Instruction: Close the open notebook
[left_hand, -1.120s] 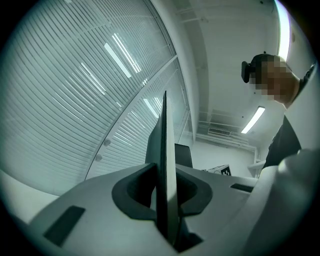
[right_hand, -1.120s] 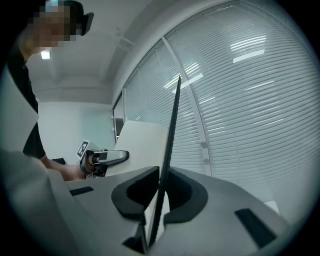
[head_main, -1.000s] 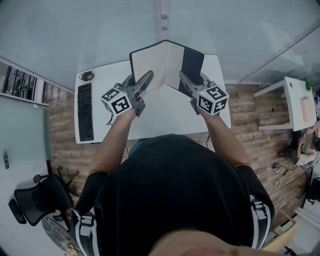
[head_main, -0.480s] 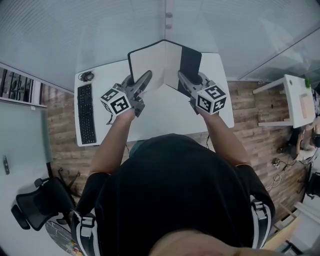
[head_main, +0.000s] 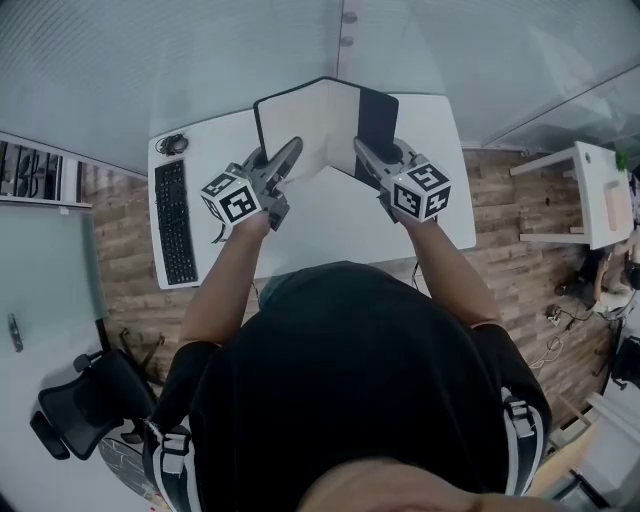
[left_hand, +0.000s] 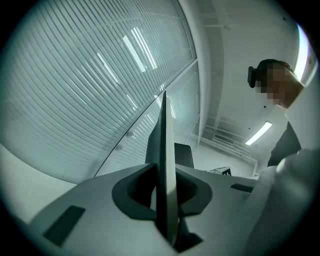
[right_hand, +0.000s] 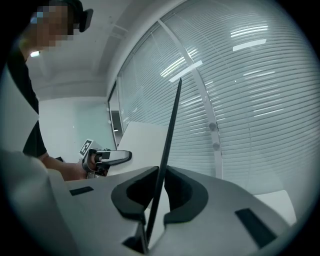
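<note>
Both halves of the half-open notebook (head_main: 300, 120) are clamped: left gripper (head_main: 292, 152) fingers at 9 o'clock, right gripper (head_main: 363, 150) fingers at 3 o'clock; swing them together evenly.

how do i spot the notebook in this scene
Find the white desk below the person. At its far side the notebook is held half open in a V, one half pinched in the left gripper, one in the right gripper. Unlike the flat black keyboard at left, it is upright, pale inside, black outside.
</note>
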